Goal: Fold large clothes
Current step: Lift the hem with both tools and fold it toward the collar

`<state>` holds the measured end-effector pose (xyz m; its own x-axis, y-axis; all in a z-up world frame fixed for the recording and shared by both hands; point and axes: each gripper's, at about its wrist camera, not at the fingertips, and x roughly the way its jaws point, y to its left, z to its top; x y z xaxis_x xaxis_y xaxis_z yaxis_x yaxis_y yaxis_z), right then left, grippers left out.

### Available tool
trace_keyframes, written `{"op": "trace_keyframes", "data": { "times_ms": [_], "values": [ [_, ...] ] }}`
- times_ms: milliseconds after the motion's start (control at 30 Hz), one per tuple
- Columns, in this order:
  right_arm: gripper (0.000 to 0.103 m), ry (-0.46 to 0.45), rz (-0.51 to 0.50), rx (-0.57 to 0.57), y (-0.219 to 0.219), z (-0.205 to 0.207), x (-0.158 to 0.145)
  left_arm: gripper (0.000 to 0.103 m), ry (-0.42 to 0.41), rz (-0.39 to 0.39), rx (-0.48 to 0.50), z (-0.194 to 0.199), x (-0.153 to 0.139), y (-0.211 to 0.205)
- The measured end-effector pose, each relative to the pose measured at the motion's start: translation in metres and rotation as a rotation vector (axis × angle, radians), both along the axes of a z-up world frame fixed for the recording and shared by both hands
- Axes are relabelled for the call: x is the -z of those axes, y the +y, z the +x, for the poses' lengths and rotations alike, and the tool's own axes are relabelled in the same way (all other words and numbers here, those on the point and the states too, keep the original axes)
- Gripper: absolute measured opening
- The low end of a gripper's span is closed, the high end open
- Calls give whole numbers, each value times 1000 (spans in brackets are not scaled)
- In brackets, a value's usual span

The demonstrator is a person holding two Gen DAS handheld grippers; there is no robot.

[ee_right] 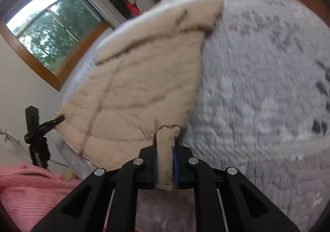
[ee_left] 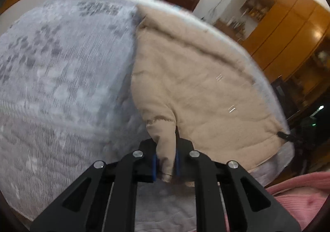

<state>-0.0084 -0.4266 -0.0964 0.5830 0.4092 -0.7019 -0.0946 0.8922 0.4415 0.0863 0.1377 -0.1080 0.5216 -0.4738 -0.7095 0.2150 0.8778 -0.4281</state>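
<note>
While my left gripper (ee_left: 166, 165) pinches a beige quilted garment (ee_left: 198, 79) corner, right gripper (ee_right: 165, 167) clamps another corner, garment (ee_right: 140, 79) spread ahead on grey bedspread (ee_left: 61, 87).

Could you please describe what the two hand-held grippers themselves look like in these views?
Both the left hand-held gripper and right hand-held gripper have matte black angular linkage arms with triangular cut-outs, round silver pivot bolts and blue pads on the fingers.

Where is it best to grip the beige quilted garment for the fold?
At its near edge, from the person's side, as both do now. The left gripper and right gripper each pinch a bunched part of the beige quilted garment, which lies flat on the grey patterned bed cover.
</note>
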Motion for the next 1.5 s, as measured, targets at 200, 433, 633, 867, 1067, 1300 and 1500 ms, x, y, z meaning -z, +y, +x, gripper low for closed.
{"op": "trace_keyframes", "data": {
  "times_ms": [200, 433, 633, 867, 1067, 1300, 1500],
  "values": [
    [11, -106, -59, -28, 1, 28, -55, 11, -115, 4, 14, 29, -46, -17],
    [11, -108, -64, -30, -14, 102, -97, 10, -147, -10, -13, 110, -73, -26],
    [11, -83, -73, -2, -31, 172, -115, 10, -187, 21, -38, 191, -98, -40],
    [11, -12, -43, 41, -57, 261, -110, 10, -118, 28, -70, 287, -85, -54],
    [11, 74, -25, 66, -71, 323, -87, 10, -29, 55, -96, 351, -52, -66],
    [11, 160, 17, 92, -86, 369, -49, 11, 48, 86, -104, 389, -21, -76],
    [12, 193, 49, 99, -94, 382, -34, 12, 90, 91, -108, 405, -4, -78]
  ]
}}
